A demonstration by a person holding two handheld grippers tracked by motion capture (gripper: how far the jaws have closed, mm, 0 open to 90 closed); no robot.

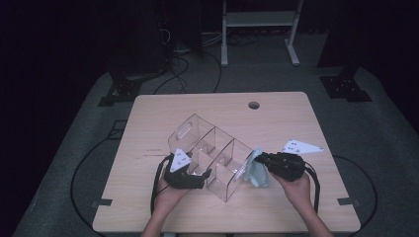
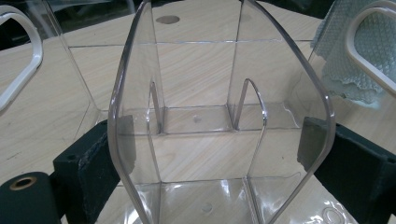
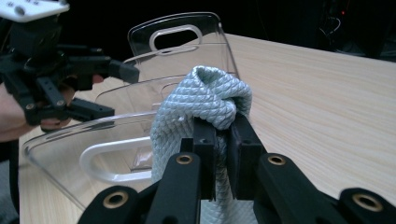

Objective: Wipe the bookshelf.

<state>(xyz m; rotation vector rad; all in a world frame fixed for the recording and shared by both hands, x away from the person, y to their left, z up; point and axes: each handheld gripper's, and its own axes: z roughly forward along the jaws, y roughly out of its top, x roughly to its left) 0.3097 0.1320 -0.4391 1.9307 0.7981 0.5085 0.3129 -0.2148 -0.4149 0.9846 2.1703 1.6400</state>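
Clear organizer [image 1: 212, 158] lies mid-bench, long axis running diagonally from far-left to near-right, handle ends at both tips; I see open bench [image 1: 276, 113] on the far side and to the right, with the near edge close behind my hands. Left gripper [image 1: 190, 178] has its fingers clamped across the organizer's side wall. Right gripper [image 1: 262, 160] fingers are clenched on a pale blue cloth [image 1: 257, 173], pressed at the organizer's near-right end.
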